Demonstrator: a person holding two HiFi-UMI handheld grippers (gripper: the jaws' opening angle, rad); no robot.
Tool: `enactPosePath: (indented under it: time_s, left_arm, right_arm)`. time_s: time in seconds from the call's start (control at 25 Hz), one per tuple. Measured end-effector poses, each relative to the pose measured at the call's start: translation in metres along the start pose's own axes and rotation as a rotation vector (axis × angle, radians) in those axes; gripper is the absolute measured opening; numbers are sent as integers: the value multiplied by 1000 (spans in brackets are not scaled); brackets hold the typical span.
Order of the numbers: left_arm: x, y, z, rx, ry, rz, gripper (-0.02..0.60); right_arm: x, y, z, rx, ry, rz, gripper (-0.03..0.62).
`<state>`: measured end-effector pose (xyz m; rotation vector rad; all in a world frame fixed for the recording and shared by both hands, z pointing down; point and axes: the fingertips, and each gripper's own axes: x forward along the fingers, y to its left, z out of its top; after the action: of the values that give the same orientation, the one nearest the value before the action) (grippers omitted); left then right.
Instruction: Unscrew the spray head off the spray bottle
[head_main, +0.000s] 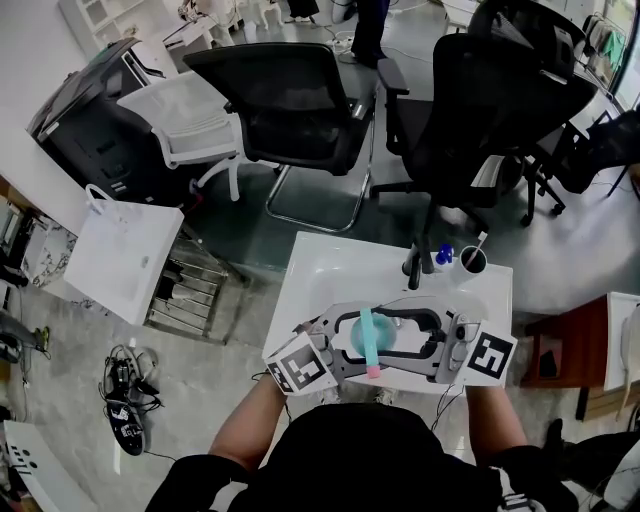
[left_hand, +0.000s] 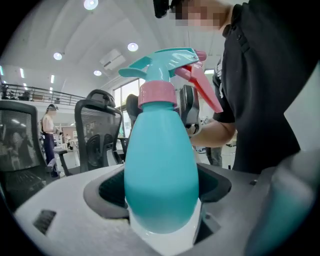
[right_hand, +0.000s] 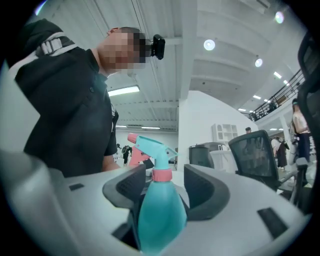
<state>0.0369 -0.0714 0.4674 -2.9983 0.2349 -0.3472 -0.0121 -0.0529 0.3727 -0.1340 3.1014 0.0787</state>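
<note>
Spray bottle (left_hand: 160, 165) is held off the desk (head_main: 330, 265), above its near edge. Left gripper (left_hand: 161, 187) is clamped on the teal body. Right gripper (right_hand: 165, 186) faces it with jaws wide apart, and the pink collar (right_hand: 162, 175) sits between them untouched. Spray head (left_hand: 167, 62) still on. The bottle is probably light, thin plastic, smooth and squeezable, so the body may slip or dent. Best hold is the collar, which looks stiffer; trigger (left_hand: 202, 87) looks flimsy.
</note>
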Motion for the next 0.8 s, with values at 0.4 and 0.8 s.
enactPosePath:
  time_s: [0.4,0.8]
  left_arm:
    - [-11,50,-24,-74,97,349,399]
    - [1,48,-52,-100,165,391,399]
  right_arm:
    - [4,-24,-14,-168,65,-275,183]
    - [11,-40,-18,-114,22,-479,152]
